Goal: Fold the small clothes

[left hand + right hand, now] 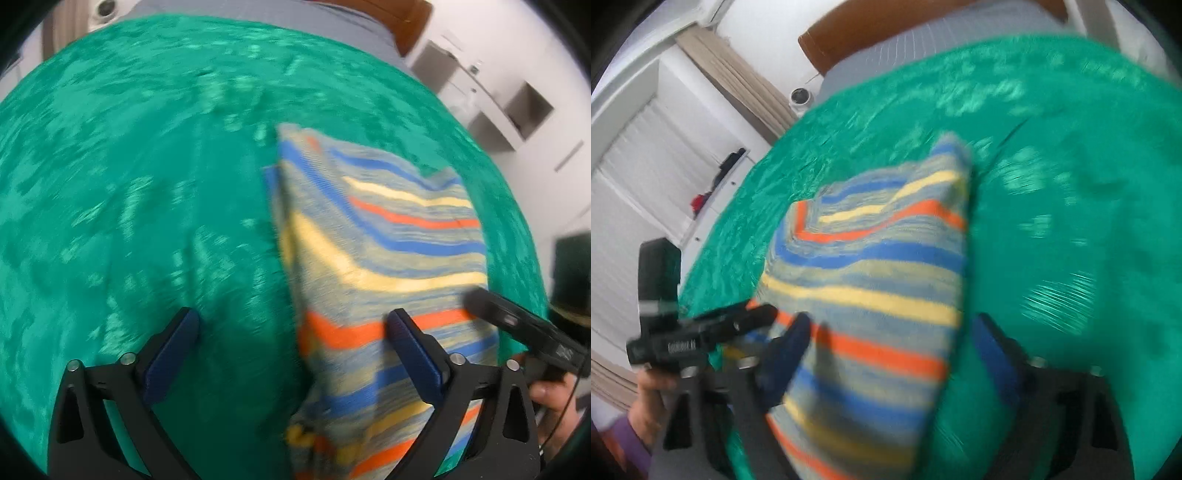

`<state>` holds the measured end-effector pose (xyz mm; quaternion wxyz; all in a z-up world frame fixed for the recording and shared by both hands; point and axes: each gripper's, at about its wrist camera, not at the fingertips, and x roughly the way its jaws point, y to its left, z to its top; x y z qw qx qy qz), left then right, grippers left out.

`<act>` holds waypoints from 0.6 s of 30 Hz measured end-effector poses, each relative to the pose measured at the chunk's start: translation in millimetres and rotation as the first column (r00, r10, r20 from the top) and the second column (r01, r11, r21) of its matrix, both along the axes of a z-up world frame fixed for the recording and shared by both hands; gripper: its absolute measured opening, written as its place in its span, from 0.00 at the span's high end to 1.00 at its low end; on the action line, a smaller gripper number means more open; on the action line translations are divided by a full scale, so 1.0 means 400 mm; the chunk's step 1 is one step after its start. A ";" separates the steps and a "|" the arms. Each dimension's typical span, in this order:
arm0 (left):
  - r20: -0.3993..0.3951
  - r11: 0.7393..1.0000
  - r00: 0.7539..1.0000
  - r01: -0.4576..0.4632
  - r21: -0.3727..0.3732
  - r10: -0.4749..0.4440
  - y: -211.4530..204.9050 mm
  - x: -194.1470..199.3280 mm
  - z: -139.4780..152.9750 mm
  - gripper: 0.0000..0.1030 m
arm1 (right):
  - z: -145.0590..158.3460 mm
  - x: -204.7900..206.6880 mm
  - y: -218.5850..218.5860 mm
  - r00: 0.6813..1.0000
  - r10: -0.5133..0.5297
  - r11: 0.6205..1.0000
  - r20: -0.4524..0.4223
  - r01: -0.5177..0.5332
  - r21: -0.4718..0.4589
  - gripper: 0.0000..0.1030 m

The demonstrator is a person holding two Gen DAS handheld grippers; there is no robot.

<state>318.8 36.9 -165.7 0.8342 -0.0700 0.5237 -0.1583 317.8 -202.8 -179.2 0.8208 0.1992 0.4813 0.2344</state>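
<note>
A folded striped garment (384, 266), in blue, yellow, orange and grey, lies on the green bedspread (129, 203). My left gripper (291, 325) is open and empty, its right finger over the garment's near left edge. In the right wrist view the garment (871, 280) lies between the fingers of my right gripper (890, 332), which is open and empty above it. The other gripper shows at the edge of each view, as a black body (524, 325) at right and another (687, 336) at left.
The green bedspread (1071, 221) covers a bed with a grey sheet (905, 48) and a brown headboard (849, 33) at the far end. White cupboards and shelves (509, 110) stand beside the bed. A curtain (738, 81) hangs at the back left.
</note>
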 end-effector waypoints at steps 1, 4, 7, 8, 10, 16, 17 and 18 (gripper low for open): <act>0.001 1.000 1.000 0.024 0.000 -0.024 -0.015 0.001 -0.002 0.28 | -0.002 0.009 0.020 1.000 0.010 1.000 -0.006 -0.010 -0.003 0.41; 0.006 0.999 1.000 0.031 0.025 -0.031 -0.043 0.005 -0.003 0.71 | 0.023 -0.001 0.105 0.996 0.067 0.974 0.057 -0.053 -0.221 0.63; 0.042 1.000 0.999 -0.002 0.003 0.002 -0.030 -0.006 0.027 0.83 | 0.075 -0.048 0.168 0.974 0.147 0.924 0.171 -0.074 -0.374 0.72; 0.060 1.000 0.998 -0.005 -0.017 0.006 -0.019 -0.015 0.046 0.85 | 0.102 -0.066 0.182 0.963 0.166 0.920 0.211 -0.074 -0.384 0.73; 0.093 0.999 0.996 -0.009 -0.036 0.013 -0.009 -0.018 0.086 0.85 | 0.143 -0.083 0.193 0.949 0.178 0.926 0.261 -0.071 -0.372 0.74; 0.251 0.999 0.968 -0.002 -0.055 0.015 0.026 -0.065 0.273 0.86 | 0.313 -0.122 0.215 0.887 0.179 0.960 0.426 -0.063 -0.272 0.74; 0.265 0.998 0.964 -0.005 -0.058 0.021 0.031 -0.066 0.294 0.86 | 0.329 -0.124 0.213 0.883 0.175 0.965 0.436 -0.066 -0.254 0.74; 0.268 0.998 0.963 -0.008 -0.060 0.024 0.042 -0.066 0.302 0.84 | 0.339 -0.114 0.208 0.885 0.164 0.971 0.435 -0.067 -0.231 0.74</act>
